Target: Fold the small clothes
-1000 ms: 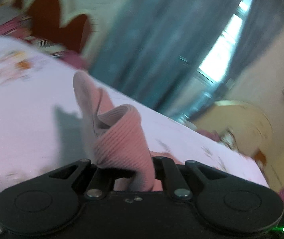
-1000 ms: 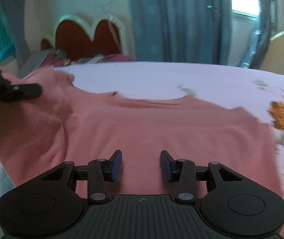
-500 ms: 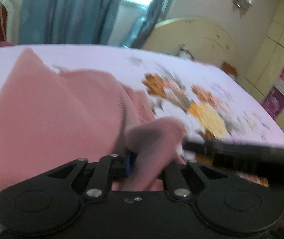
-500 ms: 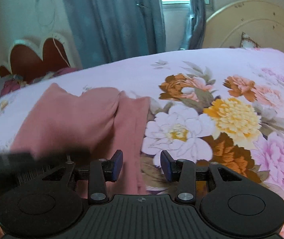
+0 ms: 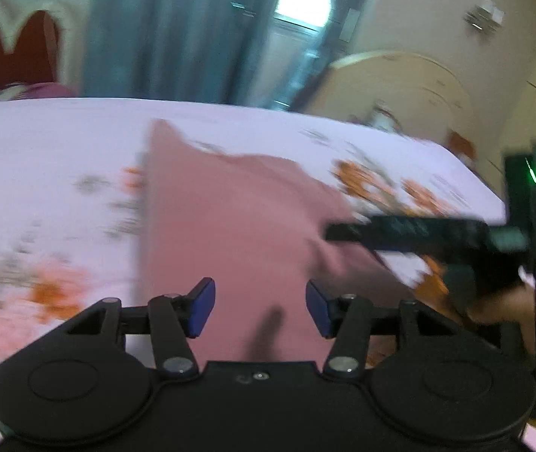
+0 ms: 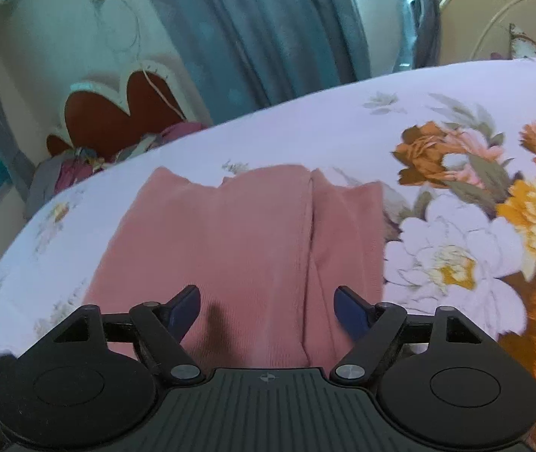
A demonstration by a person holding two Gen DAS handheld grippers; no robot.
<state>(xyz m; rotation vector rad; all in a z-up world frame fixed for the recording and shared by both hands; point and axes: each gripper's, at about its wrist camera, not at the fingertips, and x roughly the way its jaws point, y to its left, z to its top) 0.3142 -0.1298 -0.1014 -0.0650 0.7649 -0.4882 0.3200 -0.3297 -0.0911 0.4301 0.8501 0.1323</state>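
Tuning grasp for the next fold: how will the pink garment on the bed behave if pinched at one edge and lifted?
Pink garment lies creased and layered, so probably floppy, draping when lifted. Its thin ribbed knit suggests light, grippy rather than slippery.

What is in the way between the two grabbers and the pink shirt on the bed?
Nothing visible. The pink shirt lies flat on the flowery bedsheet, right beyond the left gripper and right gripper. Both are opening their jaws, with no cloth pinched between them.
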